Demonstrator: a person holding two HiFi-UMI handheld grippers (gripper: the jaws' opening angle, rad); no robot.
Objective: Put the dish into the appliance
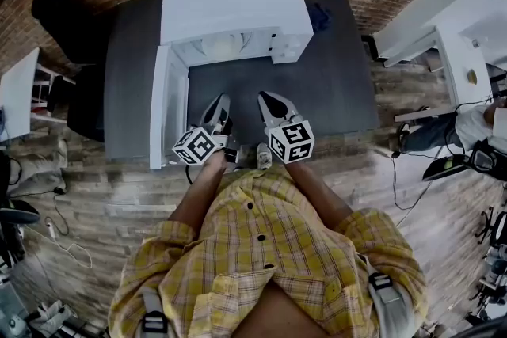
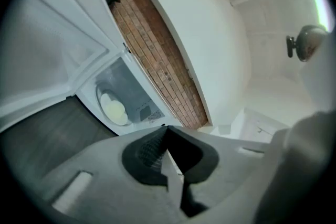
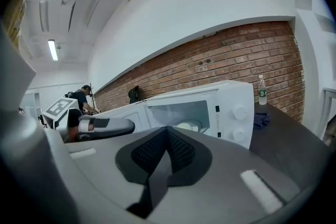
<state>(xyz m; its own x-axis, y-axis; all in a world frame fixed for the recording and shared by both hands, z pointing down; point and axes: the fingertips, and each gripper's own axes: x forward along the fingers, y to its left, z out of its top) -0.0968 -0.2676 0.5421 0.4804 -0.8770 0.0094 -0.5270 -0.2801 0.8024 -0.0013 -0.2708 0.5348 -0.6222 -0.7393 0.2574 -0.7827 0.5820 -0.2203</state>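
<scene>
The dish (image 2: 114, 108) already lies inside the microwave (image 1: 238, 8), a pale round shape on the turntable at the back of the open cavity. It also shows through the opening in the right gripper view (image 3: 188, 126). The door (image 1: 162, 107) stands swung wide at the microwave's left. Judging by this, the placing is done and what remains is most likely shutting the door.

The left hand-held gripper (image 1: 219, 103) hangs in front of the cavity, near the inner face of the door. Its jaws are pressed together with nothing between them (image 2: 167, 128). The right hand-held gripper (image 1: 268, 100) sits beside it, in front of the cavity's right part. It is likewise closed and empty (image 3: 167, 131). Both are clear of the microwave and touch nothing.

To finish well:
- Use the closed tip of the left one as a blunt pusher.
- Bring it round to the door's outer face, near the free edge far from the hinge, where a light push should swing the door easily.
- Follow the door's arc rather than shoving straight, and keep pressing until it seats against the microwave's front.
- Draw the right one back from the opening first, so it is not caught.
- The microwave may slide on the dark worktop (image 1: 333, 83) if the push is sharp, so a slow, steady press seems safer.
</scene>
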